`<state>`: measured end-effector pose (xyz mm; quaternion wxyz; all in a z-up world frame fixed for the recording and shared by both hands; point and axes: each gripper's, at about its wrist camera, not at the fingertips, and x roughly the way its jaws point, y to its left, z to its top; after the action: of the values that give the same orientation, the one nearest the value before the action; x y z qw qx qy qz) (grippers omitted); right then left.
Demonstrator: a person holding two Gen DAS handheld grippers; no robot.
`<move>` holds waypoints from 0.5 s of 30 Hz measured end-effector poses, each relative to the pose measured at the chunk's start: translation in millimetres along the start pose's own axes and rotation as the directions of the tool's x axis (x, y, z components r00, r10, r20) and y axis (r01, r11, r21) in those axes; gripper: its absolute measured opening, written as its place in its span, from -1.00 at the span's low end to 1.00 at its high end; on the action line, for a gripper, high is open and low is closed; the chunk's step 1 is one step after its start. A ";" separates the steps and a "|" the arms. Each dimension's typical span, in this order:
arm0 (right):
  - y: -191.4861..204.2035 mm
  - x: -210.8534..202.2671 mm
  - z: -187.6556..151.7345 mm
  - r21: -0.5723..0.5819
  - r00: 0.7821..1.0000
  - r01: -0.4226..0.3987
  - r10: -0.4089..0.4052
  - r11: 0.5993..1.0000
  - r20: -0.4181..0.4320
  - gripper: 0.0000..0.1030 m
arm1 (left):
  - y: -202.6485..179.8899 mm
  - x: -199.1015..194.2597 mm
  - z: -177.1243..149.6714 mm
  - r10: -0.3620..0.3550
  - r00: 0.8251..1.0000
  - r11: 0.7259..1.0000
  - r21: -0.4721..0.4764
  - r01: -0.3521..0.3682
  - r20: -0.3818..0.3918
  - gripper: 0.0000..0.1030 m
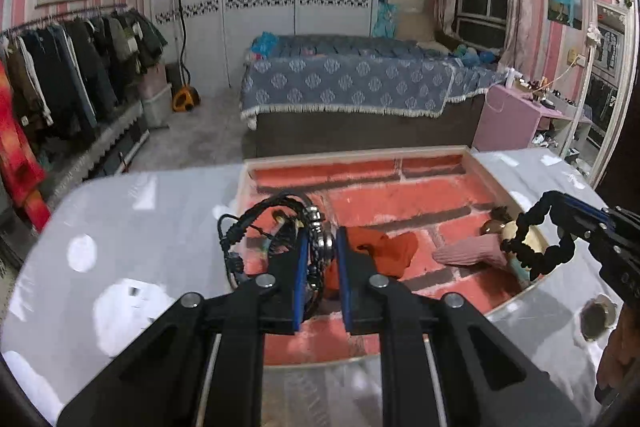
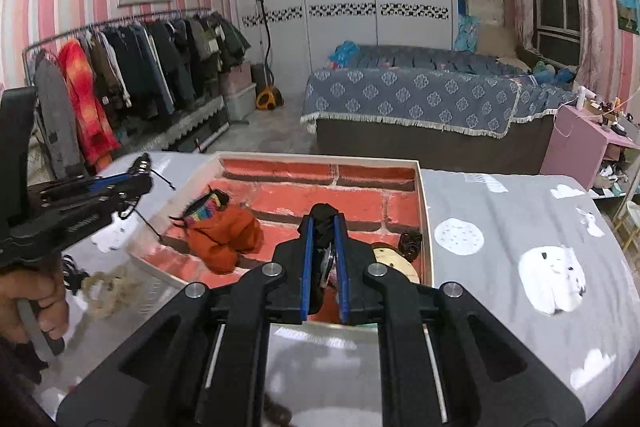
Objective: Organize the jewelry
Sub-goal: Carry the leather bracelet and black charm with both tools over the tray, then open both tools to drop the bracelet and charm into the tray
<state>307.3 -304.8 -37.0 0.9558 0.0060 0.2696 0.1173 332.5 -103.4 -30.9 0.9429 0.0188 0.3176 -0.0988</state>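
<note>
My left gripper is shut on a black cord bracelet with metal beads and holds it above the left side of the brick-patterned tray. My right gripper is shut on a black scrunchie over the tray's right part. In the left wrist view the scrunchie hangs as a ring from the right gripper. The left gripper also shows at the left of the right wrist view, with thin cords dangling from it.
In the tray lie an orange cloth pouch, a pink knitted piece, a round gold-rimmed item and a small dark item. A beige braided piece lies on the grey cloud-print table. A bed and a clothes rack stand behind.
</note>
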 end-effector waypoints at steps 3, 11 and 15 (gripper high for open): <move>3.4 18.3 -3.5 -0.026 1.000 0.021 -0.022 0.999 -0.023 -0.77 | 6.5 20.3 -10.2 0.034 0.999 0.999 -0.031 -0.035 -0.022 -0.70; -6.4 46.8 -13.6 -0.034 0.992 0.103 -0.105 0.994 -0.067 -0.23 | 30.0 27.2 -15.9 -0.018 1.000 0.994 -0.108 0.016 -0.020 0.18; -12.1 22.4 -4.3 -0.014 0.995 0.097 -0.097 0.995 -0.019 -0.08 | 46.6 -16.2 -0.5 -0.021 0.999 0.990 -0.141 0.025 0.034 0.33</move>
<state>326.3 -311.7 -53.1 0.9577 -0.0144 0.2781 0.0725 328.9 -54.9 -22.8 0.9457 -0.0535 0.3086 -0.0871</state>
